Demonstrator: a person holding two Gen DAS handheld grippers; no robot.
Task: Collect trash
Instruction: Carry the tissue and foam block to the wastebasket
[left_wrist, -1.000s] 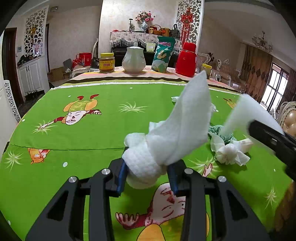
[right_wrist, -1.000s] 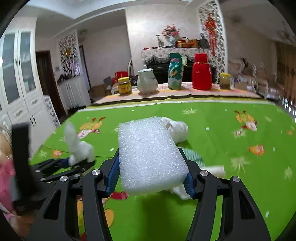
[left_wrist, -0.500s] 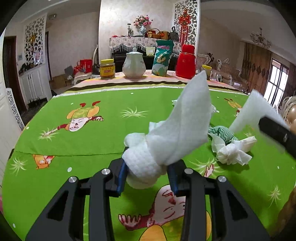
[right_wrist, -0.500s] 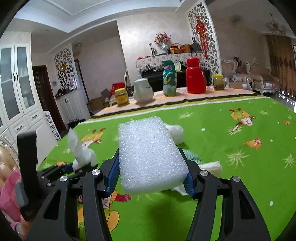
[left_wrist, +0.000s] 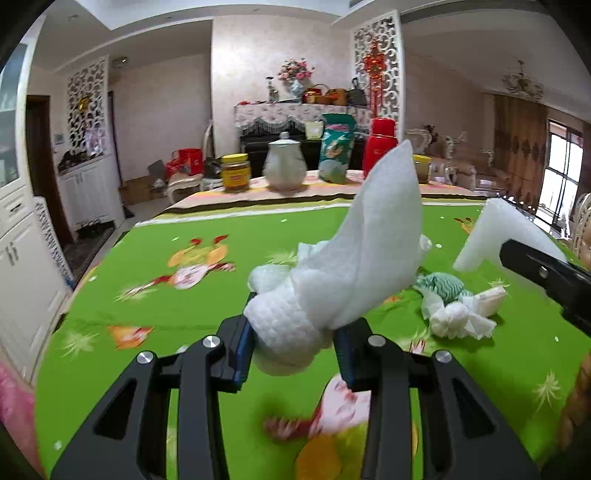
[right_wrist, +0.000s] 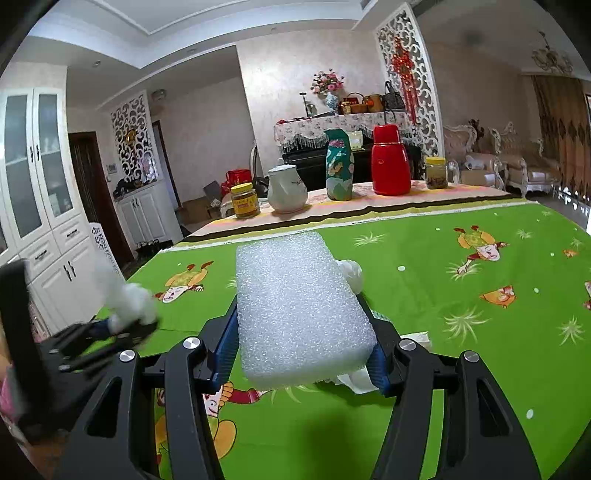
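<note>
The left tool (left_wrist: 293, 345) is pinching a crumpled white paper towel (left_wrist: 354, 266) between its blue-lined fingers (left_wrist: 243, 347), the wad squeezed at the base while a loose flap stands up and leans to the right. It hangs above the green cartoon-print worktop (left_wrist: 147, 302), not touching the cloth.

The right tool (right_wrist: 301, 354) is clamped on a white foam block (right_wrist: 299, 314) — the block fills the gap between both fingers and juts forward past the tips, held clear of the worktop.

More trash lies on the cloth: a knotted white tissue wad (left_wrist: 460, 319) with a green-and-white crumpled wrapper (left_wrist: 443, 286) just behind it, touching or nearly so. From the right wrist view, a scrap of white tissue (right_wrist: 356, 380) peeks out beneath the foam block, and another white wad (right_wrist: 351, 273) sits beyond its far right corner.

At the far edge of the worktop stand a yellow-lidded jar (right_wrist: 245, 201), a white teapot (right_wrist: 286, 188), a green snack bag (right_wrist: 339, 166), a red thermos (right_wrist: 389, 160) and a second jar (right_wrist: 436, 172) in a row.
</note>
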